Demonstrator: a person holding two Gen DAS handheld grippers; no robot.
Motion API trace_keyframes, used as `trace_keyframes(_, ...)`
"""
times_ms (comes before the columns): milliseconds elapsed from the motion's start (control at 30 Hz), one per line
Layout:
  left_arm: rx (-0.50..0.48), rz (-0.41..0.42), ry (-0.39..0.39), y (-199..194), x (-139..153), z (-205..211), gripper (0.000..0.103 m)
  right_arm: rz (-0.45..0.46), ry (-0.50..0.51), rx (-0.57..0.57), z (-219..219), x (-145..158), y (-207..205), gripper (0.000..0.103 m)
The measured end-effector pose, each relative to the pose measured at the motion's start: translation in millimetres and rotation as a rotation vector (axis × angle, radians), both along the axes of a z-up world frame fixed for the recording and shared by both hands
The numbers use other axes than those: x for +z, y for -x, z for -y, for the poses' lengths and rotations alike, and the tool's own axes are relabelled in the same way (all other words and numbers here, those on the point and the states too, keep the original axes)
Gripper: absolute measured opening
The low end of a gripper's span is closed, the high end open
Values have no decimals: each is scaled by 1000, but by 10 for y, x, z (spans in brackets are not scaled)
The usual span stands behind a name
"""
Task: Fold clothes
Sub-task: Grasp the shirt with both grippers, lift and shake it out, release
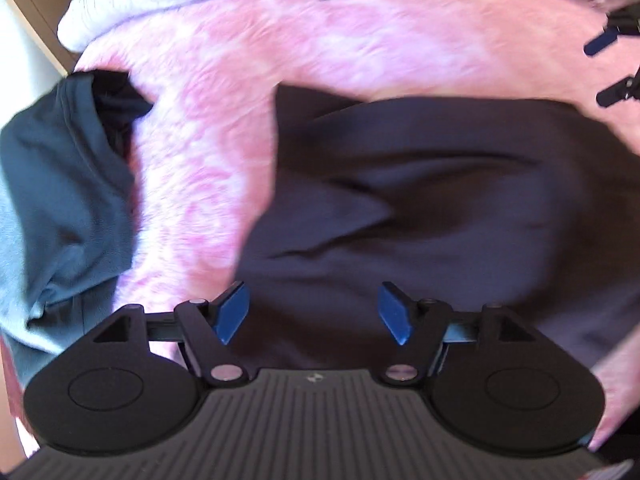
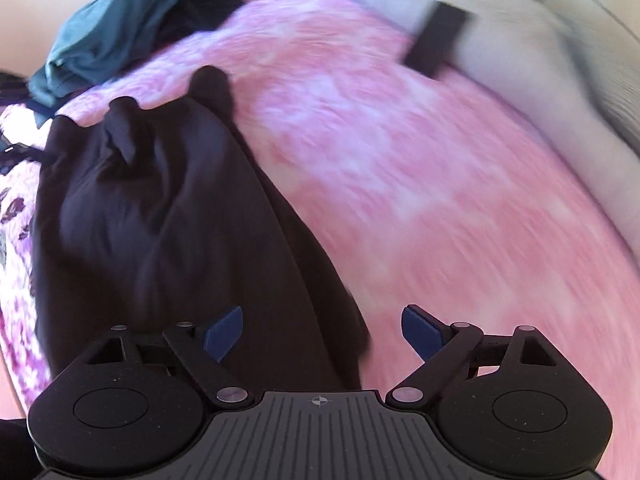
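A dark, nearly black garment point(image 1: 420, 200) lies spread with soft creases on a fluffy pink blanket point(image 1: 300, 52). My left gripper point(image 1: 312, 308) hovers over its near edge, open, blue pads apart, nothing between them. In the right wrist view the same garment point(image 2: 160, 220) runs from the upper left down under my right gripper point(image 2: 323, 328). That gripper is open above the garment's right edge and the pink blanket point(image 2: 400, 160). In the left wrist view, the right gripper point(image 1: 608, 68) shows at the far right, its fingers spread.
A teal garment point(image 1: 60, 180) lies bunched at the blanket's left side, also seen as the teal garment point(image 2: 120, 28) in the right wrist view. A flat black object point(image 2: 436, 40) rests on white bedding point(image 2: 540, 60) beyond the blanket. Floral cloth point(image 2: 16, 280) shows at the left.
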State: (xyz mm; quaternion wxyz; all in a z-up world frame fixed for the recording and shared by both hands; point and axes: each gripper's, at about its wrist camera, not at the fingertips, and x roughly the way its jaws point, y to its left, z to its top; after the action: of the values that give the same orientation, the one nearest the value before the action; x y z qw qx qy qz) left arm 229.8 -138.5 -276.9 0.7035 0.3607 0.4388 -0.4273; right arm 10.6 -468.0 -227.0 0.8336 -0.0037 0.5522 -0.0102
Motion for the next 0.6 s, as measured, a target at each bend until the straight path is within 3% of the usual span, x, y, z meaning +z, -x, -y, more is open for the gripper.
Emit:
trace_keyframes(100,-24,-8,-34,-282,-313,22,67,-34,-62,110,-16,-405,-530,90)
trace_keyframes(200,-83,-28,-67,-326,-523,19,67,-116,-79,189,-9,-852,-895,89)
trace_keyframes(267,-122,-32,-66,-295,-544,-3,54,-162,-104,204,-3,-1062,-1016,85)
trace_keyframes(300,-141,-51,-58,-259,-510,-22,31,-177,-125,199,1,-1115,-1027,48)
trace_keyframes(333,-157,-80,-54,-204,-467,-32,3,-176,-141,200,-20,-1083,-974,23)
trace_keyframes(367,-174,-101,-46,-141,-417,-47,3,-175,-157,201,-40,-1050,-921,10)
trace_keyframes(467,-226,-100,29,83,-129,-119,2,-141,-173,189,-73,-787,-694,7)
trace_keyframes(600,-175,-21,160,132,524,-99,2,-35,-130,105,108,-134,-364,6)
